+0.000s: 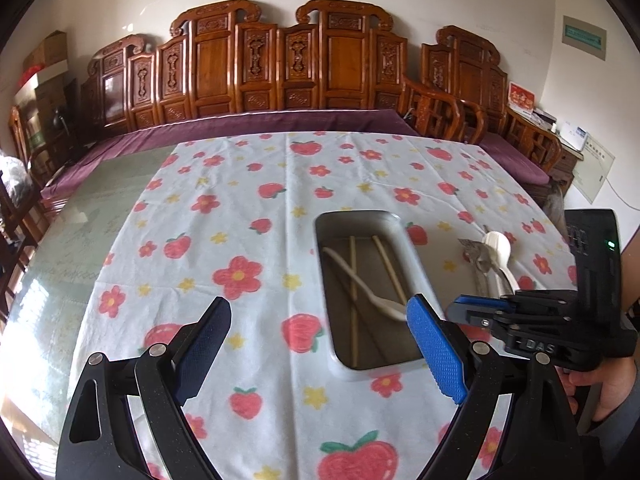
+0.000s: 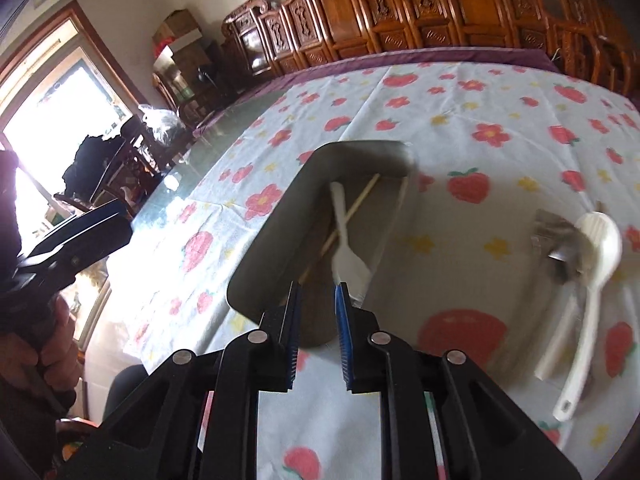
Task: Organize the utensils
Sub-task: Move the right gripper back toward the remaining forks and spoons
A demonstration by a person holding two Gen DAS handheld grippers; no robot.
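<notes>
A grey rectangular tray lies on the flowered tablecloth. In it are two wooden chopsticks and a white plastic fork. My left gripper is open and empty, above the cloth at the tray's near left. My right gripper is open with a narrow gap, just over the tray's near end; the fork's head lies right in front of its fingertips. A white spoon and metal utensils with white handles lie right of the tray.
The flowered cloth covers a glass-topped table. A carved wooden bench with a purple cushion runs along the far edge. Chairs and clutter stand at the left near a bright window.
</notes>
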